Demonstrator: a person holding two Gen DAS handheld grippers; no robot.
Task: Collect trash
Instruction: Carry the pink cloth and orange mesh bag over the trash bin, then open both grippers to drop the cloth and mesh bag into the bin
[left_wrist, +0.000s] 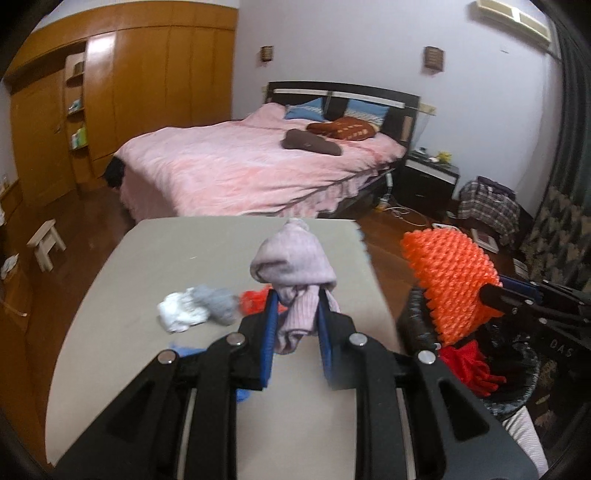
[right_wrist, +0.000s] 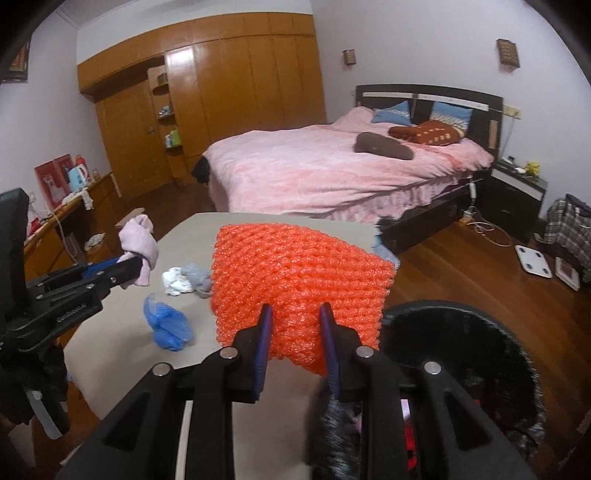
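Observation:
My left gripper (left_wrist: 295, 306) is shut on a crumpled pale pink cloth (left_wrist: 291, 262) and holds it above the grey table (left_wrist: 147, 258); it also shows in the right wrist view (right_wrist: 138, 240). My right gripper (right_wrist: 295, 314) is shut on an orange foam net (right_wrist: 299, 280) and holds it beside the black-lined trash bin (right_wrist: 517, 354). The net also shows in the left wrist view (left_wrist: 454, 280), above the bin (left_wrist: 517, 369), which holds red trash (left_wrist: 469, 365). On the table lie a white wad (left_wrist: 181, 312), a grey wad (left_wrist: 218, 301) and a blue wad (right_wrist: 166, 325).
A pink bed (left_wrist: 251, 166) stands beyond the table. A wooden wardrobe (left_wrist: 147, 81) lines the far wall. A small stool (left_wrist: 46, 243) stands on the floor at the left. A nightstand (left_wrist: 428, 177), cables and a plaid bag (left_wrist: 487, 206) are at the right.

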